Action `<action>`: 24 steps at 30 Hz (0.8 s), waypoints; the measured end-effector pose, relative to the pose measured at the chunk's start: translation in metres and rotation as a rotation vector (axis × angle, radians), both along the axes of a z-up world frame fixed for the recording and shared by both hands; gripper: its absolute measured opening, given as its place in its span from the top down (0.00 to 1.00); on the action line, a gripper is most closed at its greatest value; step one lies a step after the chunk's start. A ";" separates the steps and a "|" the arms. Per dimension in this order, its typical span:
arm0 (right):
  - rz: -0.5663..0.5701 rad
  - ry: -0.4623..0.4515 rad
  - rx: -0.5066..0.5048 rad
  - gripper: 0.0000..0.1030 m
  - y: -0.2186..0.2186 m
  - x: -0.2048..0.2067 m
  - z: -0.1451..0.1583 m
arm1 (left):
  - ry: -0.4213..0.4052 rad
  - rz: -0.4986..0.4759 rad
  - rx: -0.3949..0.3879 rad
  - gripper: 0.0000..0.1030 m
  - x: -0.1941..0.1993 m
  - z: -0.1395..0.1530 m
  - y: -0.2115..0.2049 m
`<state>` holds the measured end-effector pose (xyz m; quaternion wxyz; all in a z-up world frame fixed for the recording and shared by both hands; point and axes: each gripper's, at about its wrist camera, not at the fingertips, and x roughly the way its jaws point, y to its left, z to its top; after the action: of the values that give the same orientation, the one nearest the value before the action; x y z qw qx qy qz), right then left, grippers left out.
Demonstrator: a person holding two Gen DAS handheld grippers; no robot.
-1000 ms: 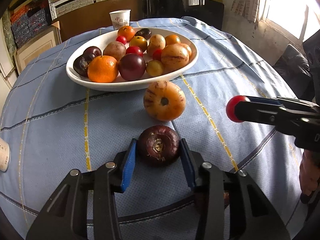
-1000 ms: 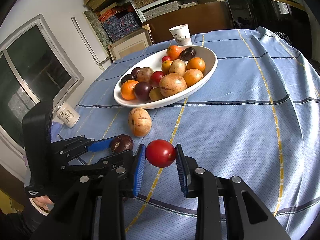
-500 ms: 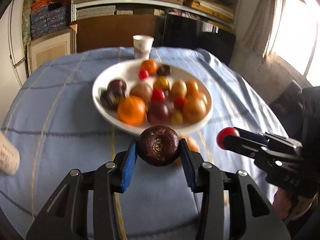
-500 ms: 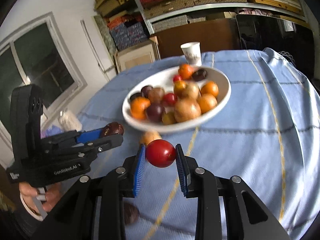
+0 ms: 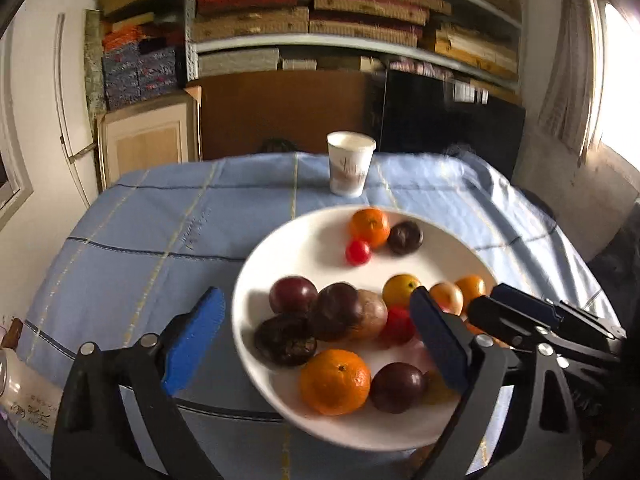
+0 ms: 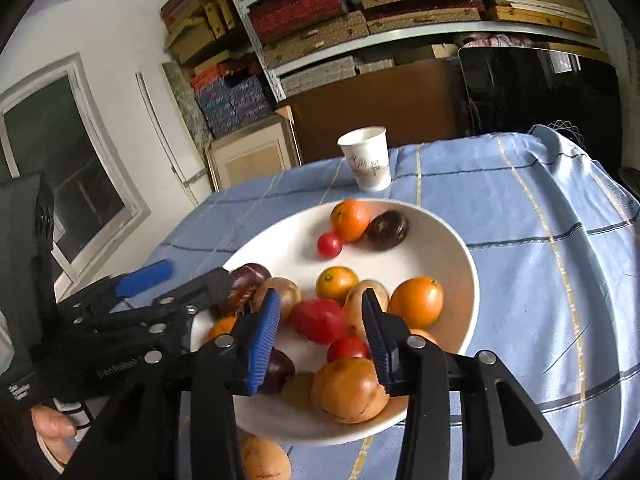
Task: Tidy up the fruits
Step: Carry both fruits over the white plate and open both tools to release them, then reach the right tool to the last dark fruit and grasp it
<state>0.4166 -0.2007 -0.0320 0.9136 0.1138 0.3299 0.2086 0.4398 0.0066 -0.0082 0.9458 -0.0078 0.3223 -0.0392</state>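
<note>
Both tongs are seen opening over the white bowl [image 6: 460, 248]. The left tongs [image 5: 316, 336] stand wide with nothing gripped, a dark fruit [image 5: 336, 312] lying loose in the bowl between the pads. The right tongs [image 6: 320, 332] are parted less, and a red tomato [image 6: 320, 320] lies between the pads, seemingly untouched by either. Fruit beneath both tongs is partly hidden. A tan fruit [image 6: 260, 460] on the blue-clothed worktop [image 6: 540, 280] is cut off by the bowl rim. The print on the paper cup [image 6: 368, 160] is blurred and unreadable; faint lettering on the left tongs' body cannot be made out.
</note>
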 end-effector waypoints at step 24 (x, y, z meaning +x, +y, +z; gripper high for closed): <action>-0.033 0.047 -0.055 0.21 -0.033 -0.099 -0.019 | 0.081 0.138 -0.008 0.04 -0.120 -0.035 0.037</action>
<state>0.3173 -0.2340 -0.0506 0.9118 0.0988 0.3548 0.1817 0.3196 0.0435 -0.0432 0.9324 -0.0354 0.3587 0.0251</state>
